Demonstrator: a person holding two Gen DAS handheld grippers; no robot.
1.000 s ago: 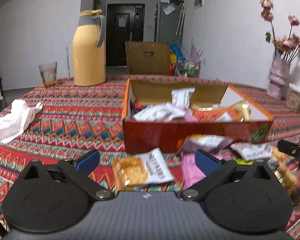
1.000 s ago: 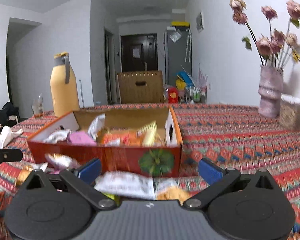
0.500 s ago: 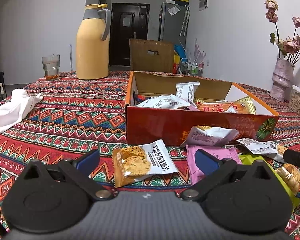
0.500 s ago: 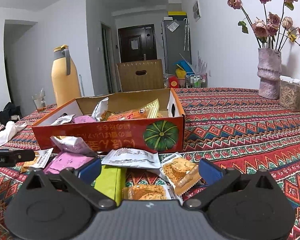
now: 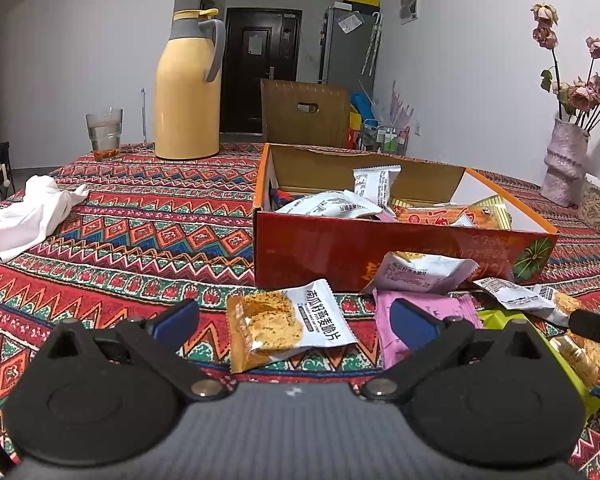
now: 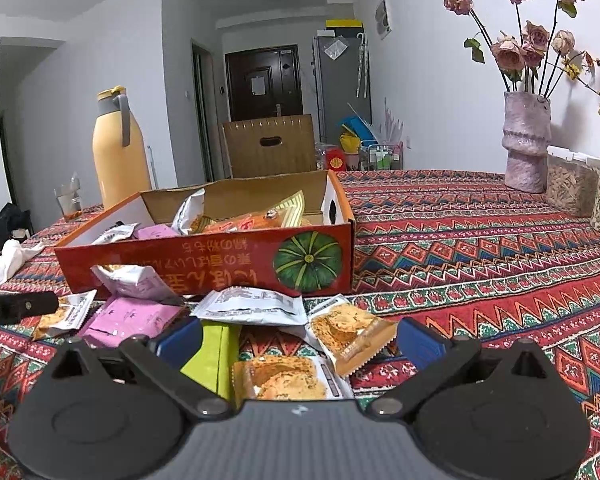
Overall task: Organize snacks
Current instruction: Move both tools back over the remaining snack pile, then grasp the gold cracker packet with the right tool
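1. Two tools are in our hands, low over the counter (image 5: 140, 240), and both have their blue fingers spread wide apart with nothing between the pads: our left tool (image 5: 294, 320) and our right tool (image 6: 300, 338).
2. Just ahead of our left tool lies a cracker packet with a white label (image 5: 288, 326), flat on the patterned cloth between the spread fingers.
3. Beside it, toward the right finger, we see a pink packet (image 5: 416, 308) with a crumpled white and lilac packet (image 5: 420, 272) resting partly on top of it.
4. Nearest our right tool are a cracker packet (image 6: 288, 376) and a lime-green packet (image 6: 212, 350), and a little further on an orange cracker packet (image 6: 352, 330) and a white printed packet (image 6: 252, 306).
5. Behind the loose snacks stands the red pumpkin-printed box (image 6: 220, 264), open at the top, with several packets already lying inside it; the loose ones lie against or just beside its front wall.
6. Further off to the left we see a white cloth (image 5: 32, 216), crumpled on the counter.
7. Far back stand a yellow thermos (image 5: 188, 92) and a glass (image 5: 104, 130), and on the right a pink vase of dried roses (image 6: 528, 140).
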